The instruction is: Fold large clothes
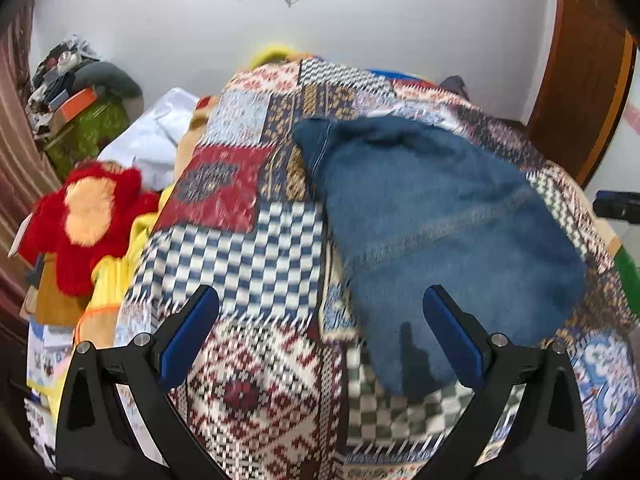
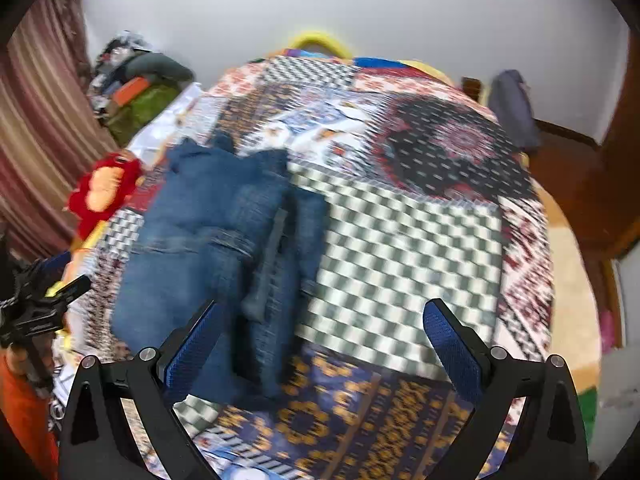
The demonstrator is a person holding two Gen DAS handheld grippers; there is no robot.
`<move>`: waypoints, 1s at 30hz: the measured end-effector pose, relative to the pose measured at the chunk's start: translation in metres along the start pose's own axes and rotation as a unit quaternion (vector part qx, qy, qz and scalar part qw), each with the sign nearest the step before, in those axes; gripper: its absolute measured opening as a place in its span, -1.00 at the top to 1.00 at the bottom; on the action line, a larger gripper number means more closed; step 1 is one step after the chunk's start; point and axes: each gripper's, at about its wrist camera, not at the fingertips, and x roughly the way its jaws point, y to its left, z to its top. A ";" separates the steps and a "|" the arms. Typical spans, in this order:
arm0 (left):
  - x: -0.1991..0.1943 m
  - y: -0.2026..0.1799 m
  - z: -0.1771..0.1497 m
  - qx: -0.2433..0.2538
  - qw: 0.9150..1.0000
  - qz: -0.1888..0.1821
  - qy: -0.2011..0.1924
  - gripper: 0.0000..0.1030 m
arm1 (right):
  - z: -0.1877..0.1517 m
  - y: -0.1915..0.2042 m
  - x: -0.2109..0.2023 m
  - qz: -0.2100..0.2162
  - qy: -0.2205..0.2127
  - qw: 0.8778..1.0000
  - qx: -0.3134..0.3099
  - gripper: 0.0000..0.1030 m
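Observation:
Folded blue jeans (image 1: 440, 224) lie on a bed covered by a patchwork quilt (image 1: 248, 256). In the left wrist view my left gripper (image 1: 320, 308) is open and empty, hovering above the quilt just left of the jeans' near end. In the right wrist view the jeans (image 2: 216, 248) lie left of centre, with a folded leg edge toward the middle. My right gripper (image 2: 320, 320) is open and empty above the quilt (image 2: 400, 240), to the right of the jeans. The left gripper (image 2: 40, 300) shows at that view's left edge. Both views are motion-blurred.
A red and orange plush toy (image 1: 88, 216) and yellow fabric lie at the bed's left side. A cluttered pile (image 1: 76, 92) stands by the far left wall near striped curtains. A wooden door (image 1: 580, 80) is at the right. A white wall is behind the bed.

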 end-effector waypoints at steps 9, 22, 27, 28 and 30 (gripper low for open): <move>0.053 -0.034 0.027 0.050 0.998 -0.030 0.021 -1.00 | 0.029 0.047 0.052 0.058 0.025 0.997 -0.041 -0.93; 0.139 -0.014 0.088 -0.025 0.997 -0.062 0.026 -1.00 | 0.073 0.010 0.148 0.085 0.057 0.995 0.004 -0.95; 0.162 -0.006 0.116 -0.028 0.999 -0.019 0.034 -1.00 | 0.089 0.016 0.153 0.048 0.028 0.998 -0.030 -0.95; 0.164 -0.005 0.121 -0.027 0.999 -0.010 0.034 -1.00 | 0.093 0.018 0.152 0.035 0.019 0.998 -0.038 -0.95; 0.165 -0.003 0.130 -0.026 0.999 0.000 0.033 -1.00 | 0.100 0.022 0.149 0.006 0.001 0.999 -0.054 -0.95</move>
